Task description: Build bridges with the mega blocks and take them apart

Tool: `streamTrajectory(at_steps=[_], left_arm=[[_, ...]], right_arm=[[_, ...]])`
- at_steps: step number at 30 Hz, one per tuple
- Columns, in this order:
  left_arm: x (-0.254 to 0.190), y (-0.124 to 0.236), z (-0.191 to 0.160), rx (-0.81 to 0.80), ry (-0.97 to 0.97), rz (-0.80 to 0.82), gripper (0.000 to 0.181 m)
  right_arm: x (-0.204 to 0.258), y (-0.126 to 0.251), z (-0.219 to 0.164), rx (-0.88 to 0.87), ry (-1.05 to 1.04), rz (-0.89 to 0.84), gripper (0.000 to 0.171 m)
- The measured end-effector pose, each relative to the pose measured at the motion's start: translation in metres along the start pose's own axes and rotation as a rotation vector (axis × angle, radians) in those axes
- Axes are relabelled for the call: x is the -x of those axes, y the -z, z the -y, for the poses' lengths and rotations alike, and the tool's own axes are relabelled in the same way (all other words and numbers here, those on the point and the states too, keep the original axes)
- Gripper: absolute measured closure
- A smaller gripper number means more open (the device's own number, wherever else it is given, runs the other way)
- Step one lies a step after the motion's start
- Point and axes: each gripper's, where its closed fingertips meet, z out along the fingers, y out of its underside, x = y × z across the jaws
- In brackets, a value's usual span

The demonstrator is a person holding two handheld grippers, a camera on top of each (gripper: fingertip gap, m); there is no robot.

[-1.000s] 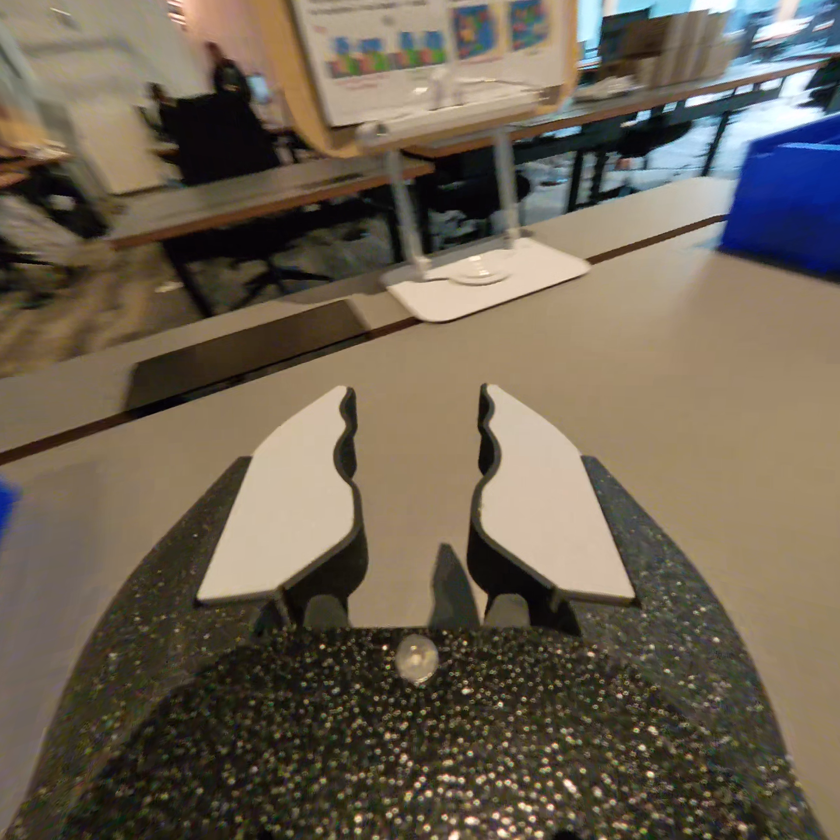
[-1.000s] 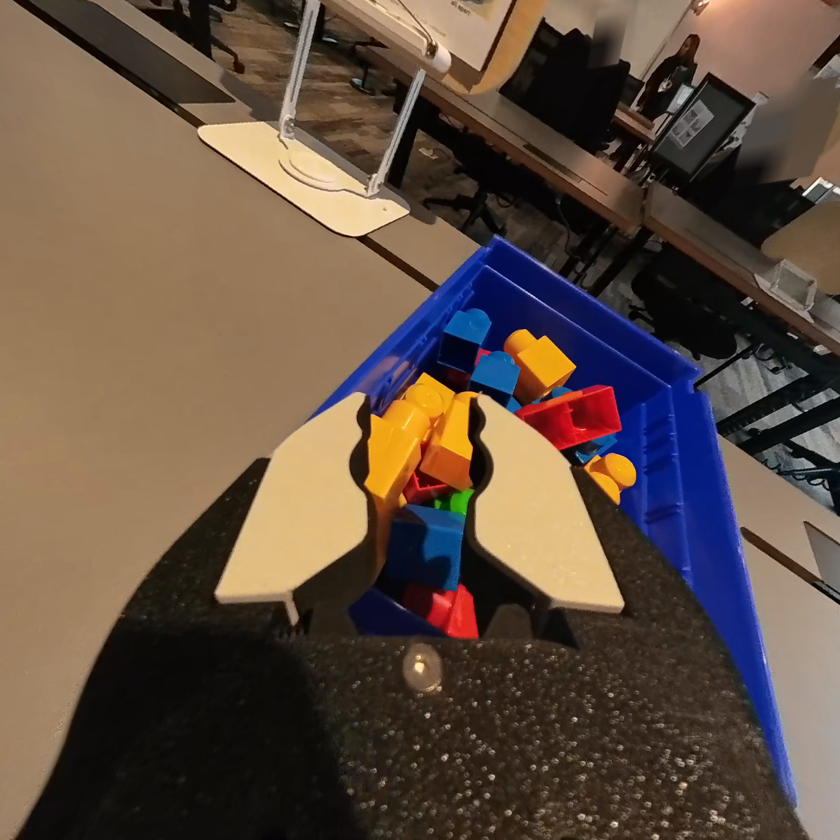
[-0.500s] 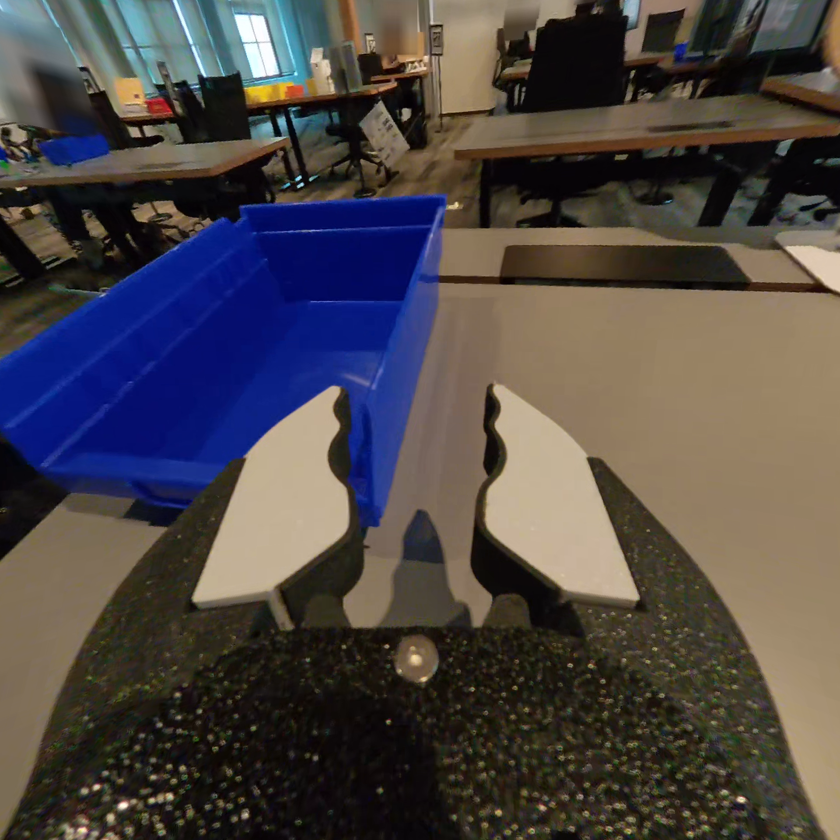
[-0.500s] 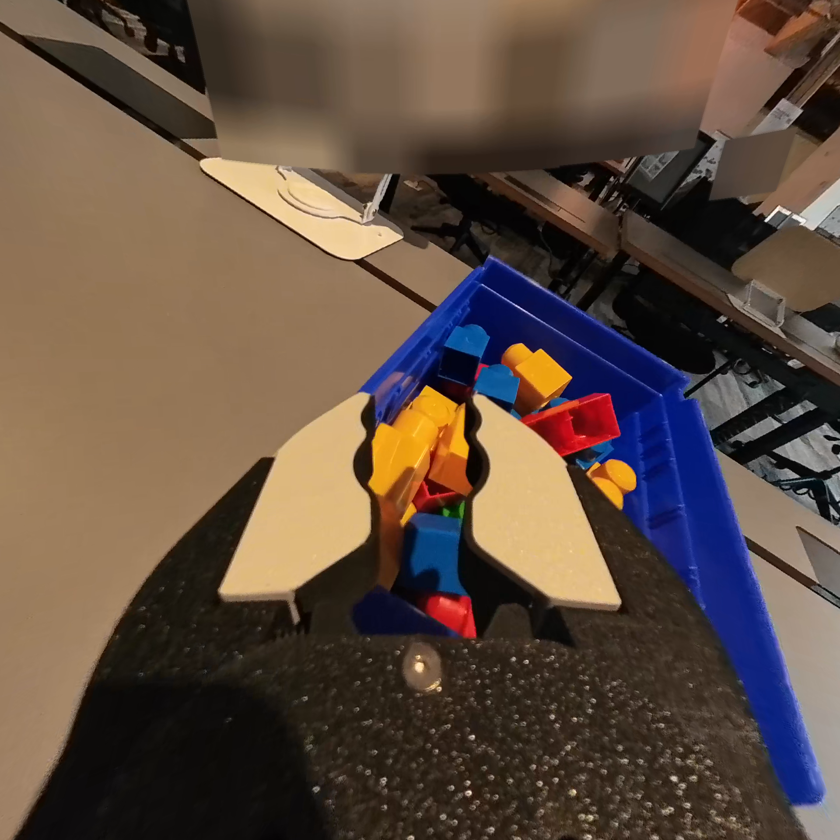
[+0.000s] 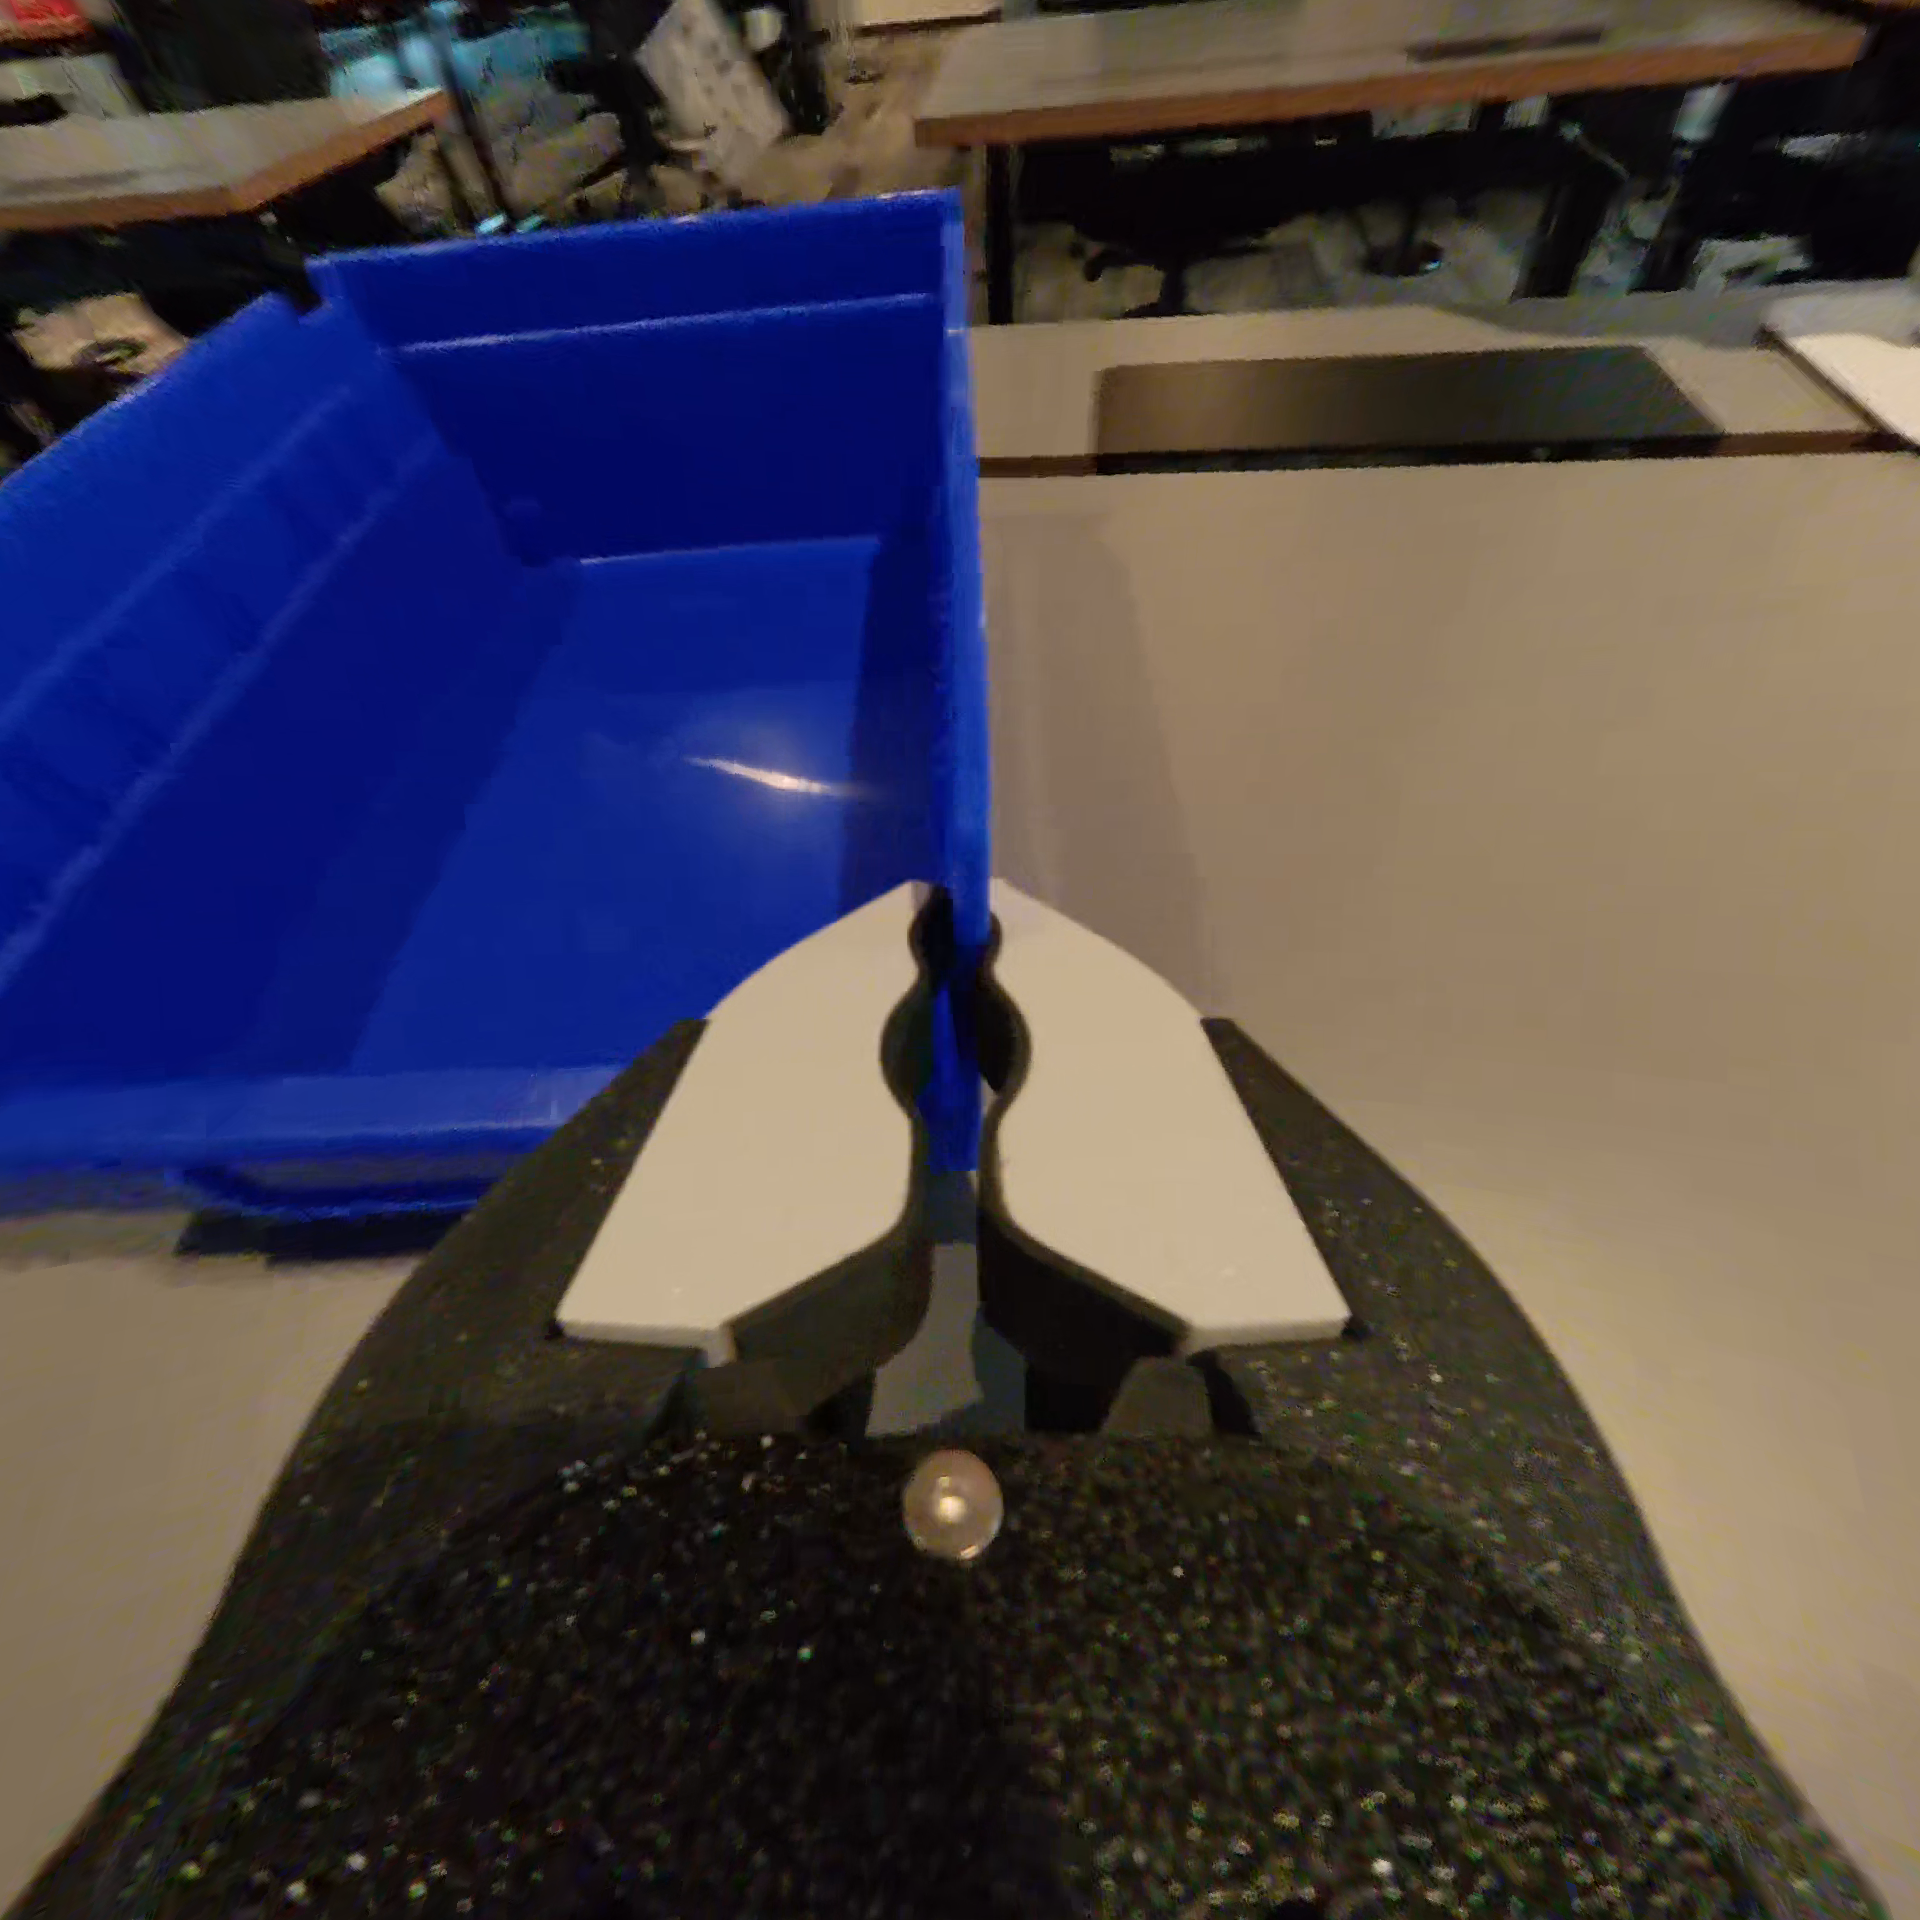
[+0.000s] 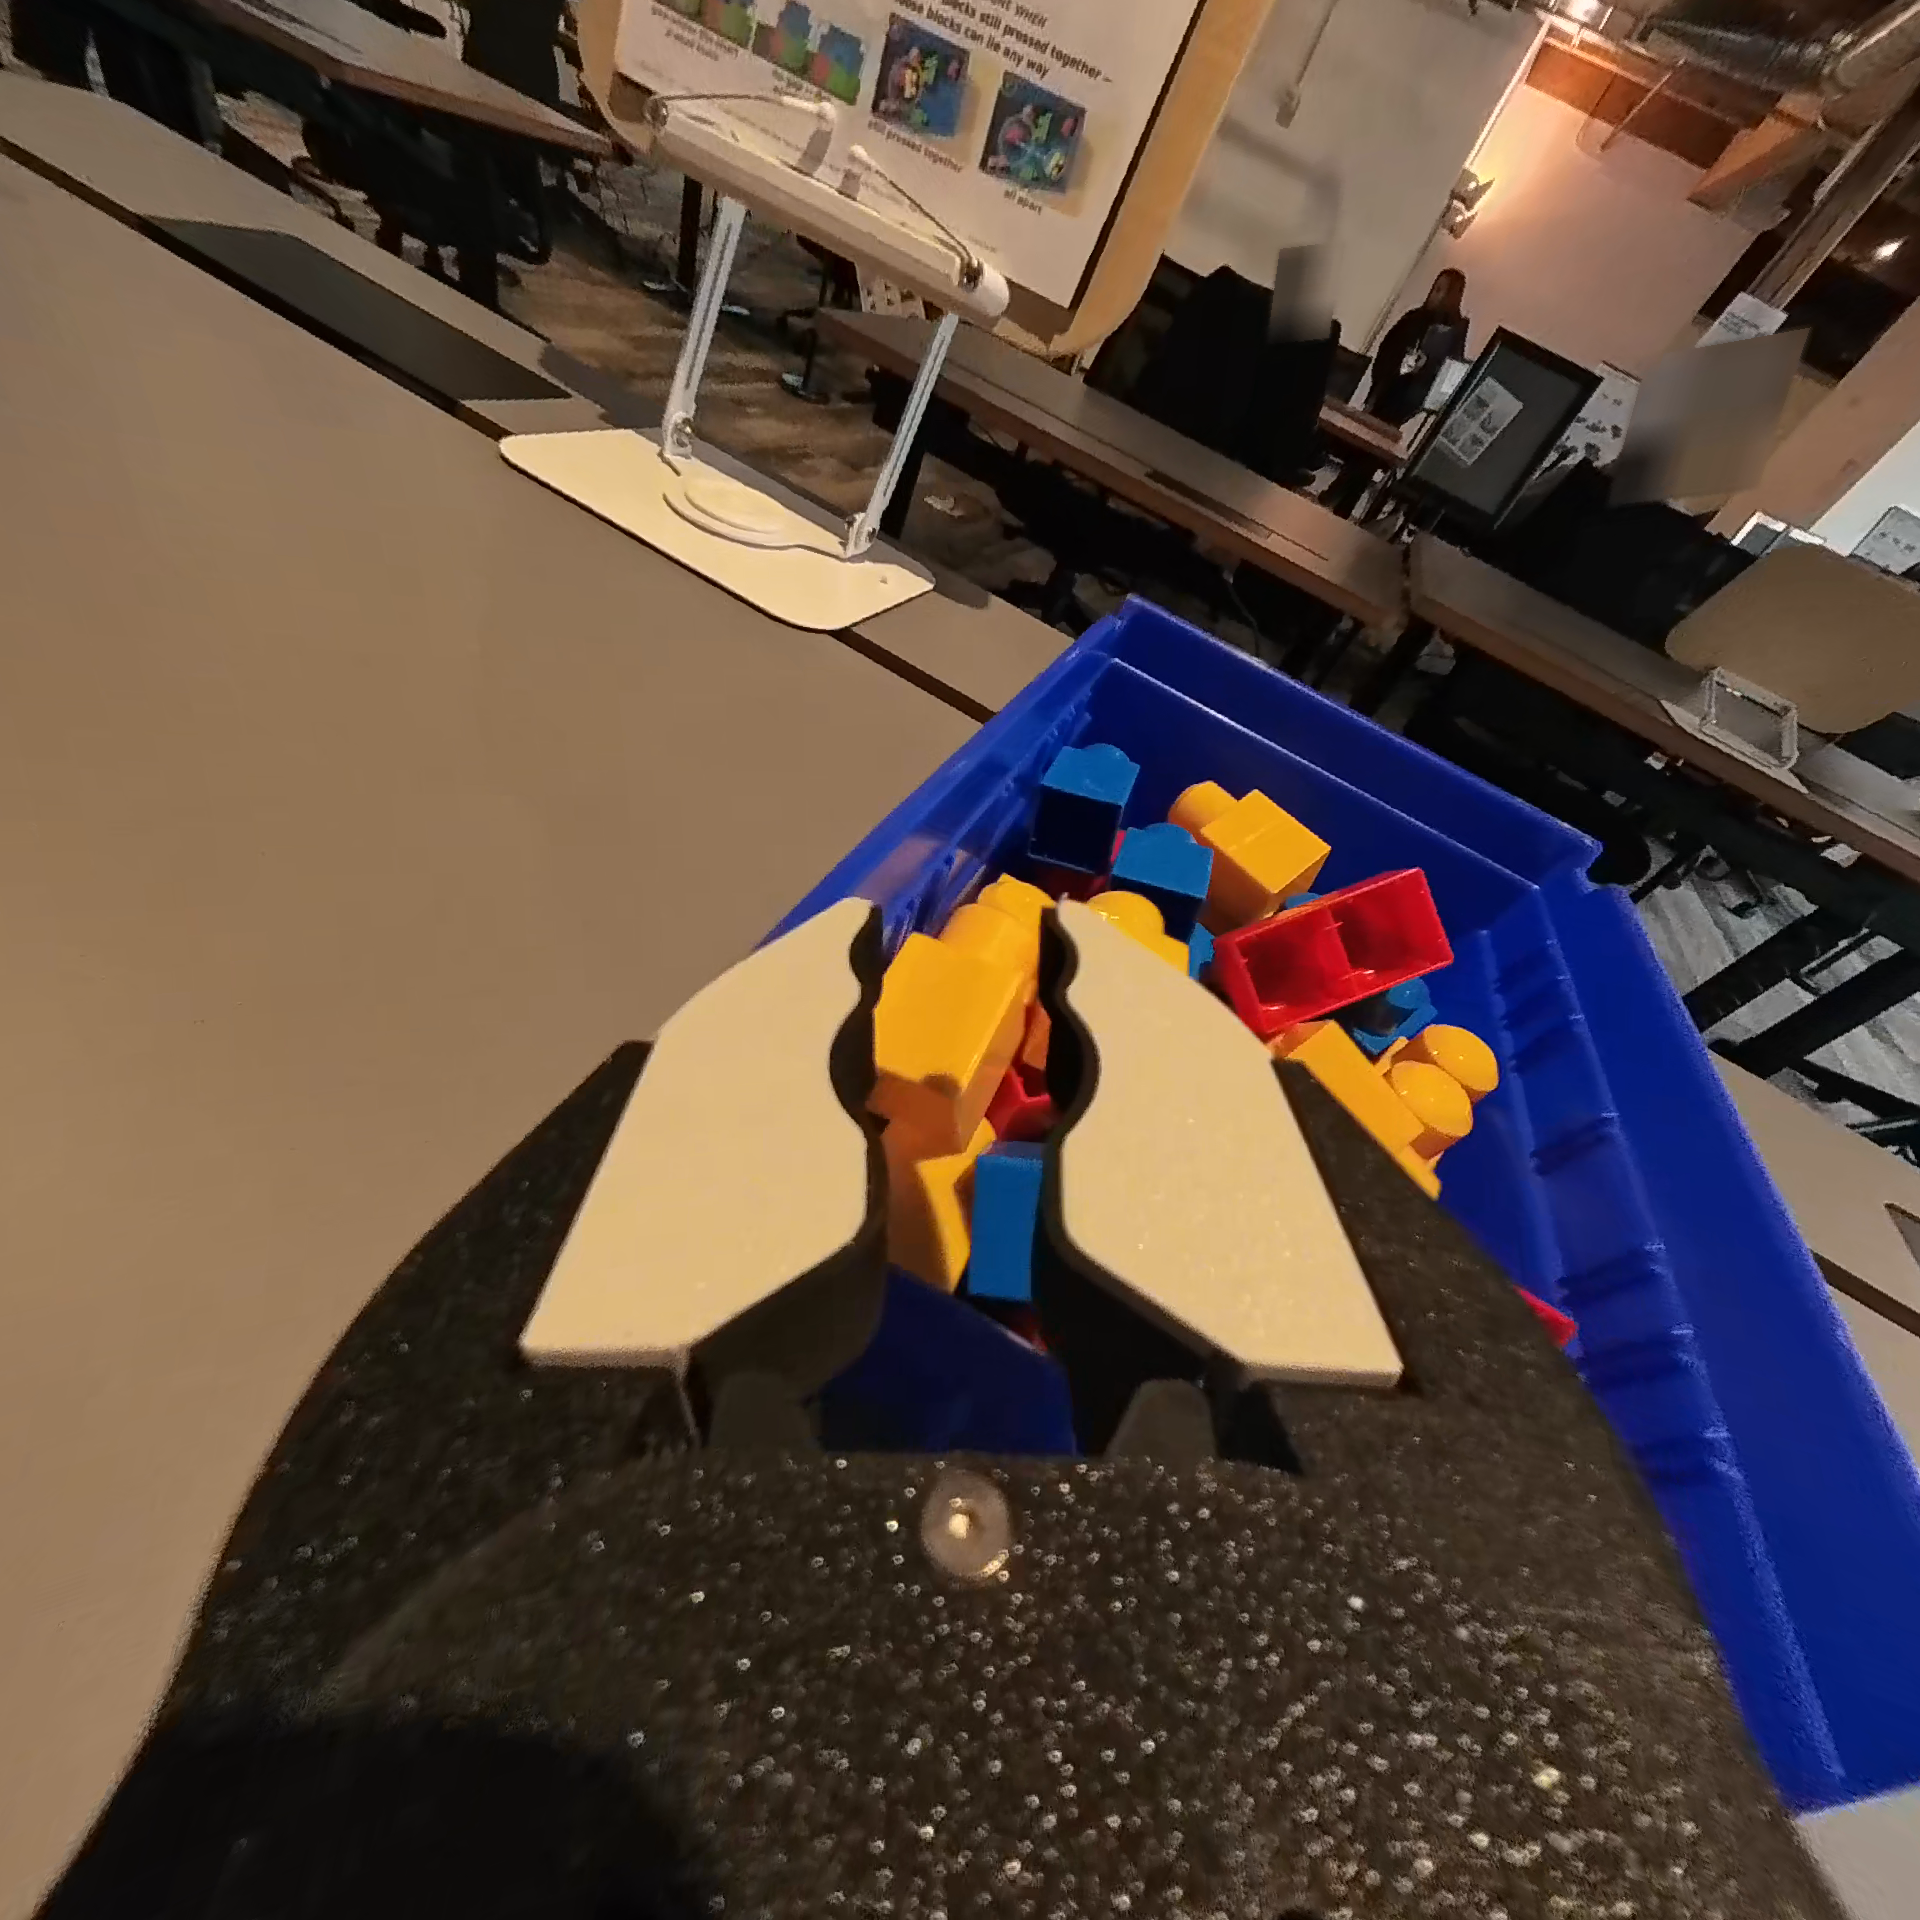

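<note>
Now the left gripper (image 5: 954, 914) is clamped on the right-hand wall of an empty blue bin (image 5: 436, 748), its pale, wavy-edged fingers (image 5: 790, 1122) pinching the thin plastic edge between them near the bin's front corner. That bin is smooth, glossy moulded plastic with a ribbed left wall and a bare floor that catches a streak of light; it sits on a matte grey table (image 5: 1455, 779). A dark rectangular inset (image 5: 1403, 400) lies flat in the tabletop beyond.

Over on the other side, the right gripper (image 6: 961, 930) is closed around a yellow block (image 6: 951, 1023), a chunky, shiny plastic brick held by its sides just above a second blue bin (image 6: 1621, 1195). This bin has stepped ribs on its inner wall and is heaped with mega blocks (image 6: 1247, 904): blue and yellow ones with rounded studs, and a red one (image 6: 1335, 951) lying on its side with its hollow underside showing. Both grippers have speckled, grainy black bodies. Beyond the bin, a white flat-based stand (image 6: 727, 509) on thin metal legs carries a board with coloured pictures.
</note>
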Motion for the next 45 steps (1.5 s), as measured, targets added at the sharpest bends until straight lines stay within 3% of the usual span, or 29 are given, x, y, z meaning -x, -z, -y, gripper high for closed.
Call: streamTrajectory(at_steps=[10, 22, 45], left_arm=[[-0.086, 0.033, -0.006, 0.016, -0.255, -0.129, 0.176], [-0.187, 0.106, -0.026, -0.103, -0.483, -0.468, 0.177], [-0.247, 0.178, -0.05, -0.178, -0.553, -1.074, 0.177]], right_arm=[[0.006, 0.012, -0.001, -0.038, -0.018, 0.007, 0.143], [0.012, 0.02, 0.001, -0.051, -0.014, 0.014, 0.144], [0.015, 0.023, -0.002, -0.052, 0.01, 0.012, 0.146]])
